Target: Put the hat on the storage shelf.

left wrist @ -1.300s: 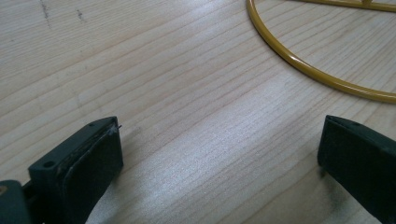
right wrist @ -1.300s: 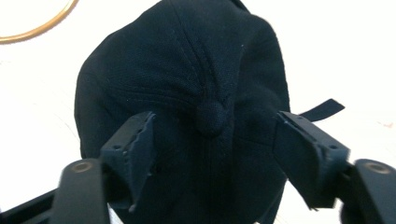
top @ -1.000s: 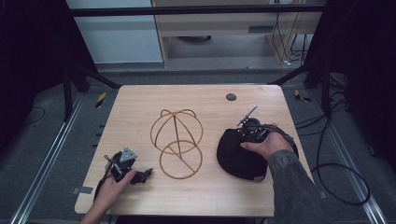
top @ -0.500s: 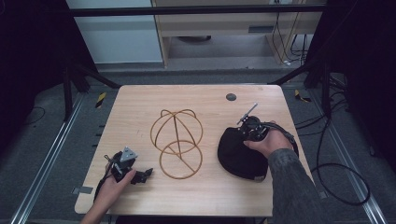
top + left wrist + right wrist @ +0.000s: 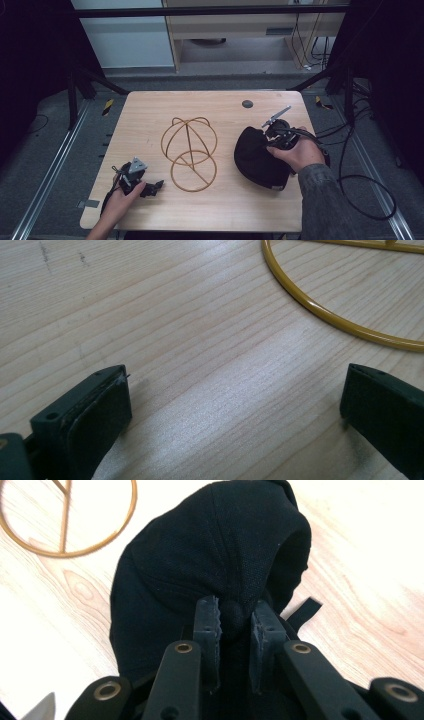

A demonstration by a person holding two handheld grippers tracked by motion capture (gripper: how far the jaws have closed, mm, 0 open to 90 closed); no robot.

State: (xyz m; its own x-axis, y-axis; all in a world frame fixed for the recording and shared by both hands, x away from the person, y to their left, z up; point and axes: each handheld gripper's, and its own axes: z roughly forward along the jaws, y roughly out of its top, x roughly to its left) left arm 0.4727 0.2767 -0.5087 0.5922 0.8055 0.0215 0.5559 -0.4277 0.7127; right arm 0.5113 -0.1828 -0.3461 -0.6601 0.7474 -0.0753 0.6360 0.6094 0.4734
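Right gripper (image 5: 235, 622) pinching a fold of the black cap (image 5: 260, 157), jaws just drawn closed on the cloth; the cap sits at the right of the table (image 5: 150, 115), beside the gold wire stand (image 5: 190, 152). Left gripper (image 5: 137, 181) resting near the front left edge, its 2 jaws spread wide over bare wood.
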